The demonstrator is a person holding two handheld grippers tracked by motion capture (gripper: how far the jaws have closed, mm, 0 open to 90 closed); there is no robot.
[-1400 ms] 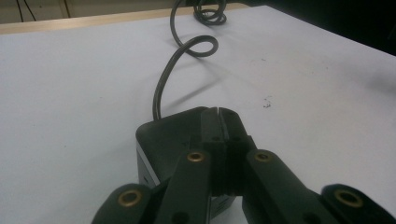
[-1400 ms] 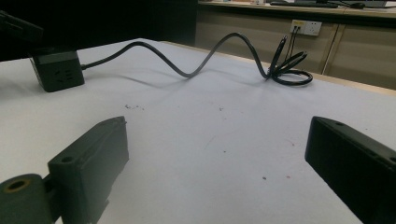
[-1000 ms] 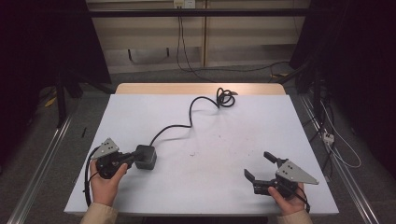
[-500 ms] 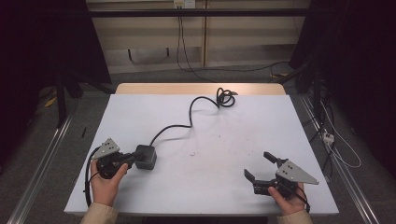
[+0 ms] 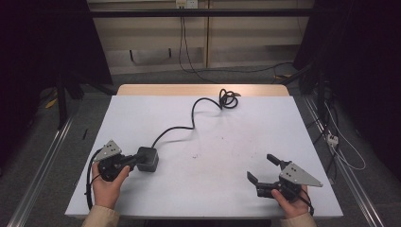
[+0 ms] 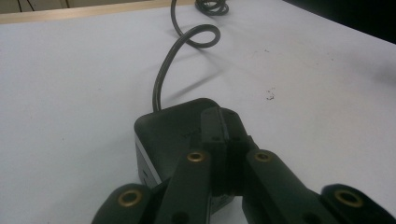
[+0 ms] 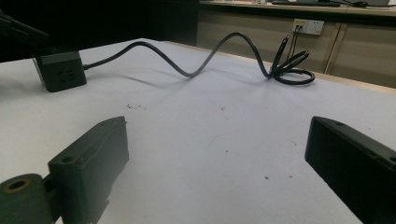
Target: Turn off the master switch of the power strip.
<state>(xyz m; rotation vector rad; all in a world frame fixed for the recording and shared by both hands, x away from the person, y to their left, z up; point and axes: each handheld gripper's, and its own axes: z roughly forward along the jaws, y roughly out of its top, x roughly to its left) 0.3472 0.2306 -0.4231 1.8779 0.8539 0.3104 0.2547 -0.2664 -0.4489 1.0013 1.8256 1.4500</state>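
Note:
A black cube-shaped power socket lies on the white table at the front left. Its black cable snakes back to a coil at the far edge. My left gripper is shut, jaws pressed together with nothing between them. In the left gripper view its tips lie over the top of the cube. My right gripper rests at the front right, open and holding nothing. The right gripper view looks between its wide jaws to the cube and the cable.
A wooden strip edges the table's far side. Beyond it stands a cabinet wall with a socket and hanging wires. More cables and a plug strip lie on the floor to the right.

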